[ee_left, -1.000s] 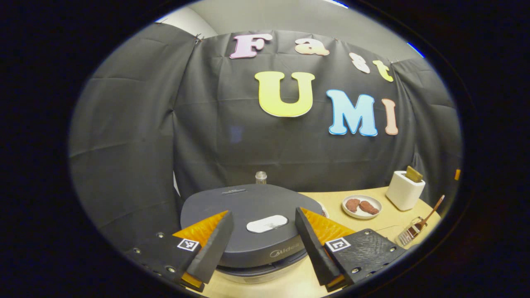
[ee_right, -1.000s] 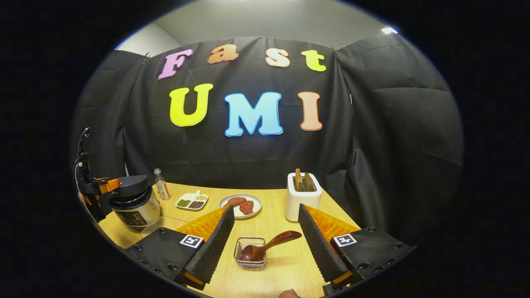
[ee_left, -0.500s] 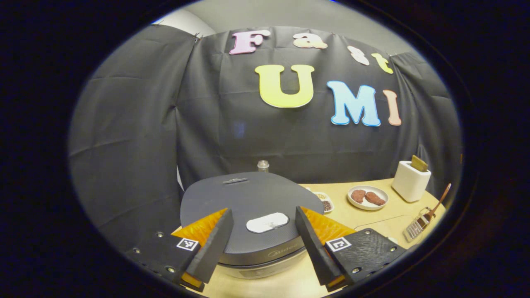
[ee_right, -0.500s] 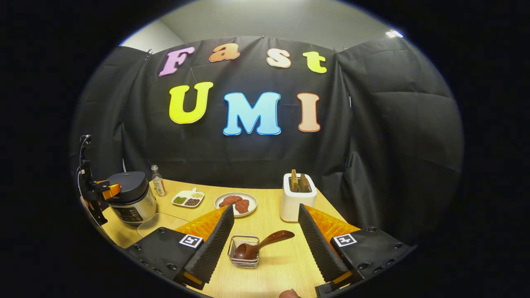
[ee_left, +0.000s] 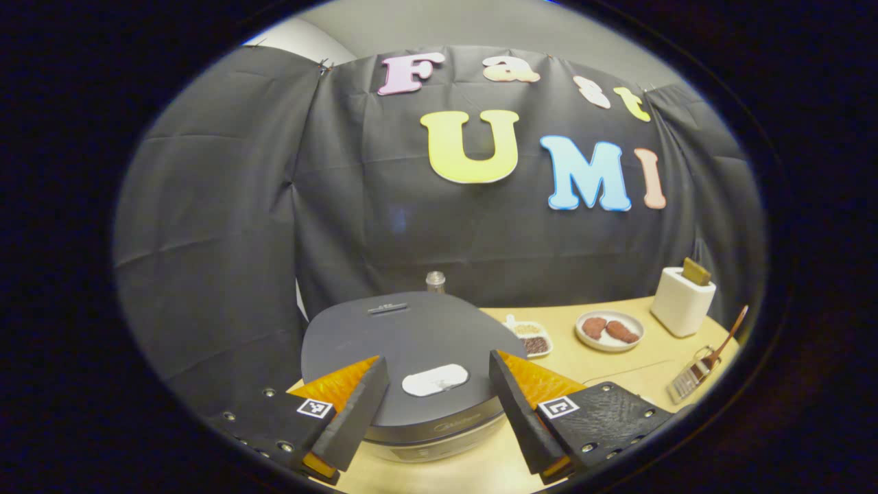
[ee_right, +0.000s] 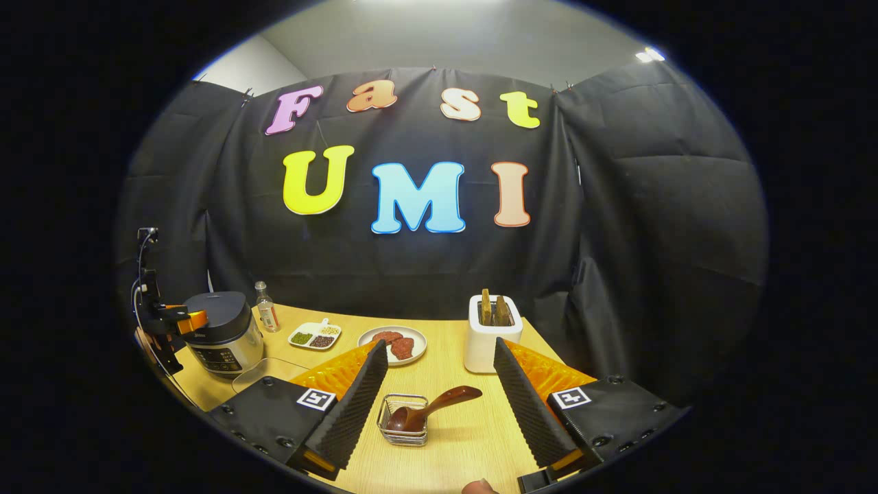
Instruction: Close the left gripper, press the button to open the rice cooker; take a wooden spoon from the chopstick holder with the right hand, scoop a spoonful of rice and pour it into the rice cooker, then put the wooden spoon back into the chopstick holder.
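Observation:
The dark grey rice cooker [ee_left: 411,343] sits close in the left gripper view with its lid down; a pale oval button [ee_left: 435,379] lies on the lid's front. My left gripper [ee_left: 435,412] hovers open just above the lid's near edge, one finger on each side of the button. In the right gripper view the cooker [ee_right: 221,334] stands at the far left with the left gripper [ee_right: 180,321] beside it. A wire chopstick holder [ee_right: 403,429] with a brown wooden spoon [ee_right: 429,412] sits between the fingers of my open right gripper [ee_right: 439,405], farther out on the table.
On the wooden table [ee_right: 453,453] stand a white toaster [ee_right: 492,333] with bread slices, a plate of meat [ee_right: 392,344], a divided dish of beans [ee_right: 314,335] and a small bottle [ee_right: 264,315]. A clear mat [ee_right: 264,370] lies before the cooker. Black cloth walls close the back and sides.
The left gripper view has risen and pulled back slightly, so the cooker lid sits lower and smaller. In the right gripper view the holder and spoon have drifted a little left and down.

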